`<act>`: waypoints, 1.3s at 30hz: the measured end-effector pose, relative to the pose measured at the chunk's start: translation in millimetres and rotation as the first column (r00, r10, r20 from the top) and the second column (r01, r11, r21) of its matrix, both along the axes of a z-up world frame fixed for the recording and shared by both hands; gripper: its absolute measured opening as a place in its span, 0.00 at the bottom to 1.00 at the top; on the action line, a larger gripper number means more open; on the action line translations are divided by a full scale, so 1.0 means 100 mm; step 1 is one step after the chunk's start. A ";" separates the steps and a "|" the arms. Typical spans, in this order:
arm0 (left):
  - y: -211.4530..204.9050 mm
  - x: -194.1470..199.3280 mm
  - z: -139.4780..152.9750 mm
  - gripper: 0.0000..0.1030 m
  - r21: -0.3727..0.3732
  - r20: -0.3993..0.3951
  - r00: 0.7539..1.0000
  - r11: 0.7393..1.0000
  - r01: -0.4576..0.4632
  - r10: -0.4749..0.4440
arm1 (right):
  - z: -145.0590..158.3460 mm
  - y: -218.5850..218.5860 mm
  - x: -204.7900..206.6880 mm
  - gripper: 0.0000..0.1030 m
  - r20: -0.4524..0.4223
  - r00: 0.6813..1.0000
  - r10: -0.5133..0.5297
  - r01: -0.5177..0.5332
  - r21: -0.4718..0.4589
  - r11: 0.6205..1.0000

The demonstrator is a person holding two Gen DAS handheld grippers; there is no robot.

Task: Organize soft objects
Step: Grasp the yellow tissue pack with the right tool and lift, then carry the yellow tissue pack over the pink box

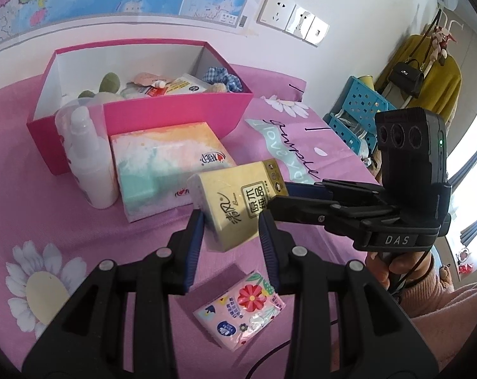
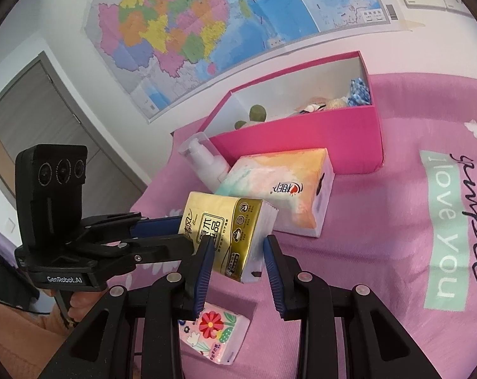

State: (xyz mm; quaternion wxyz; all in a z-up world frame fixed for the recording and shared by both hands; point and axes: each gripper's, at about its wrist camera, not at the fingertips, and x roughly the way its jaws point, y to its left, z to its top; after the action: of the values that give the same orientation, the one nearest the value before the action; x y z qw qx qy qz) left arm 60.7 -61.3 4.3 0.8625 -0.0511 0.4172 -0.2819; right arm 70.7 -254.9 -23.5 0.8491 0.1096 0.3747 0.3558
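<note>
A pink bedsheet [image 1: 23, 164] with daisy prints and a mint banner covers the bed under everything. Beyond both grippers, at the far side by the wall, sits an open pink box [image 1: 175, 113] with a white lining; a green and cream plush toy [image 1: 107, 83], a blue checked scrunchie [image 1: 221, 77] and some small packets lie inside it. Just in front of the box, past the fingertips of the left gripper [image 1: 231, 221], lies a large pastel tissue pack [image 1: 162, 158], with a white pump bottle [image 1: 89, 158] standing touching its left side and against the box front.

The yellow tissue pack [image 1: 238, 202] hangs in the air above the sheet, gripped by both tools at once. From the left wrist view the left gripper is pinching its near end, the 2 blue pads pressed onto opposite sides, while the right gripper [image 1: 293, 194] comes in from the right and clamps the far end. From the right wrist view the right gripper [image 2: 238, 246] has the pack between its pads, the white paper edge facing right, though whether both pads actually press it I cannot tell from this angle; the left gripper [image 2: 175, 230] reaches in from the left and nips the gold end.

Below the held pack, close under both sets of jaws, a small floral tissue packet [image 1: 240, 309] lies flat on the sheet. A hand in a peach sleeve [image 1: 393, 265] holds the right tool's handle.
</note>
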 end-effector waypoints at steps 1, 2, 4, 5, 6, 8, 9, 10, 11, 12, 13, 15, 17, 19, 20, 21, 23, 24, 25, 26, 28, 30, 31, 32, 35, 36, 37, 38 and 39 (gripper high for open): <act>0.00 0.00 0.00 0.37 0.000 0.001 1.000 1.000 -0.001 0.001 | 0.00 0.00 0.00 0.32 0.002 1.000 0.000 0.000 0.000 1.000; 0.00 0.00 0.00 0.37 0.000 0.002 1.000 1.000 -0.002 0.002 | 0.01 0.00 -0.01 0.32 0.005 1.000 0.001 -0.001 -0.003 1.000; 0.00 0.00 0.01 0.37 -0.002 0.007 1.000 1.000 -0.004 0.004 | 0.02 0.00 -0.01 0.32 0.010 1.000 0.002 -0.002 -0.005 1.000; 0.01 -0.01 0.02 0.37 -0.003 0.009 1.000 1.000 -0.004 0.004 | 0.02 0.01 -0.02 0.32 0.011 1.000 0.002 -0.002 -0.005 1.000; 0.01 -0.01 0.03 0.37 -0.003 0.012 1.000 1.000 -0.005 0.005 | 0.03 0.01 -0.01 0.32 0.014 1.000 0.004 -0.004 -0.007 1.000; 0.01 -0.02 0.04 0.37 -0.004 0.017 1.000 1.000 -0.007 0.007 | 0.05 0.00 0.00 0.32 0.018 1.000 0.006 -0.006 -0.007 1.000; 0.01 -0.02 0.04 0.37 -0.004 0.019 1.000 1.000 -0.009 0.009 | 0.06 0.00 0.00 0.32 0.019 1.000 0.008 -0.008 -0.007 1.000; 0.01 -0.02 0.05 0.37 -0.005 0.022 1.000 1.000 -0.010 0.010 | 0.06 0.00 0.00 0.32 0.022 1.000 0.009 -0.009 -0.009 1.000; 0.01 -0.02 0.05 0.37 -0.005 0.024 1.000 1.000 -0.011 0.011 | 0.07 0.01 0.00 0.32 0.026 1.000 0.009 -0.009 -0.009 1.000; 0.01 -0.03 0.06 0.37 -0.005 0.026 1.000 1.000 -0.012 0.012 | 0.07 0.01 0.01 0.32 0.027 1.000 0.010 -0.009 -0.009 1.000; 0.01 -0.03 0.06 0.37 -0.005 0.029 0.999 1.000 -0.013 0.013 | 0.08 0.01 0.00 0.32 0.031 0.999 0.011 -0.010 -0.010 1.000; 0.01 -0.04 0.07 0.37 -0.004 0.034 0.999 1.000 -0.014 0.014 | 0.10 0.02 0.01 0.32 0.035 0.999 0.013 -0.013 -0.011 1.000; 0.01 -0.04 0.08 0.37 -0.004 0.039 0.999 1.000 -0.015 0.015 | 0.11 0.02 0.01 0.32 0.041 0.999 0.015 -0.014 -0.013 1.000; 0.01 -0.04 0.09 0.37 -0.003 0.045 0.999 1.000 -0.017 0.017 | 0.11 0.02 0.01 0.32 0.046 0.999 0.016 -0.015 -0.013 1.000; 0.00 -0.04 0.09 0.37 -0.002 0.047 0.999 1.000 -0.017 0.017 | 0.12 0.01 0.01 0.32 0.048 0.999 0.016 -0.016 -0.013 1.000; 0.00 -0.04 0.09 0.37 -0.002 0.049 0.999 1.000 -0.018 0.018 | 0.13 0.01 0.00 0.32 0.050 0.999 0.016 -0.016 -0.013 1.000; 0.00 -0.05 0.11 0.37 -0.003 0.052 0.998 1.000 -0.020 0.020 | 0.14 0.01 0.00 0.32 0.057 0.998 0.017 -0.016 -0.016 1.000; 0.00 -0.05 0.11 0.37 -0.003 0.055 0.998 1.000 -0.020 0.020 | 0.15 0.01 0.00 0.32 0.060 0.998 0.019 -0.018 -0.018 1.000; 0.00 -0.04 0.11 0.37 -0.003 0.056 0.998 1.000 -0.021 0.021 | 0.16 0.01 0.00 0.32 0.062 0.998 0.020 -0.018 -0.019 1.000; 0.00 -0.04 0.12 0.37 -0.002 0.059 0.998 1.000 -0.022 0.022 | 0.16 0.01 0.00 0.32 0.064 0.998 0.020 -0.019 -0.019 1.000; 0.00 -0.03 0.13 0.37 0.001 0.063 0.998 1.000 -0.021 0.021 | 0.18 0.01 0.01 0.32 0.066 0.998 0.021 -0.020 -0.021 1.000; -0.01 -0.02 0.14 0.37 0.000 0.066 0.998 1.000 -0.020 0.020 | 0.19 0.01 0.01 0.33 0.068 0.997 0.022 -0.021 -0.021 1.000; -0.01 -0.02 0.15 0.37 0.001 0.068 0.997 1.000 -0.021 0.021 | 0.19 0.01 0.02 0.33 0.069 0.997 0.024 -0.022 -0.021 1.000; -0.01 -0.02 0.16 0.37 0.001 0.070 0.997 1.000 -0.020 0.019 | 0.20 0.01 0.02 0.33 0.071 0.997 0.023 -0.022 -0.022 1.000; -0.02 -0.01 0.17 0.37 0.002 0.079 0.997 1.000 -0.023 0.023 | 0.23 0.02 0.04 0.33 0.082 0.996 0.024 -0.022 -0.024 0.999; -0.02 -0.01 0.18 0.37 0.001 0.081 0.996 1.000 -0.024 0.024 | 0.24 0.02 0.04 0.33 0.087 0.996 0.023 -0.021 -0.026 0.999; -0.01 0.00 0.19 0.37 0.000 0.082 0.996 1.000 -0.025 0.025 | 0.25 0.02 0.04 0.33 0.091 0.996 0.023 -0.020 -0.027 0.999; -0.01 0.01 0.19 0.37 -0.003 0.083 0.996 1.000 -0.025 0.025 | 0.26 0.02 0.05 0.33 0.094 0.995 0.023 -0.021 -0.026 0.999; -0.01 0.01 0.20 0.37 -0.004 0.084 0.996 1.000 -0.025 0.025 | 0.28 0.02 0.06 0.33 0.098 0.995 0.024 -0.022 -0.023 0.999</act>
State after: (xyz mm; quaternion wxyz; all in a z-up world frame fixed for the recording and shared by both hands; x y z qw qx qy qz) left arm 61.9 -62.6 24.1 0.8827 -0.0456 0.3794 -0.2734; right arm 76.2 -253.1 4.4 0.8634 0.0783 0.3378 0.3664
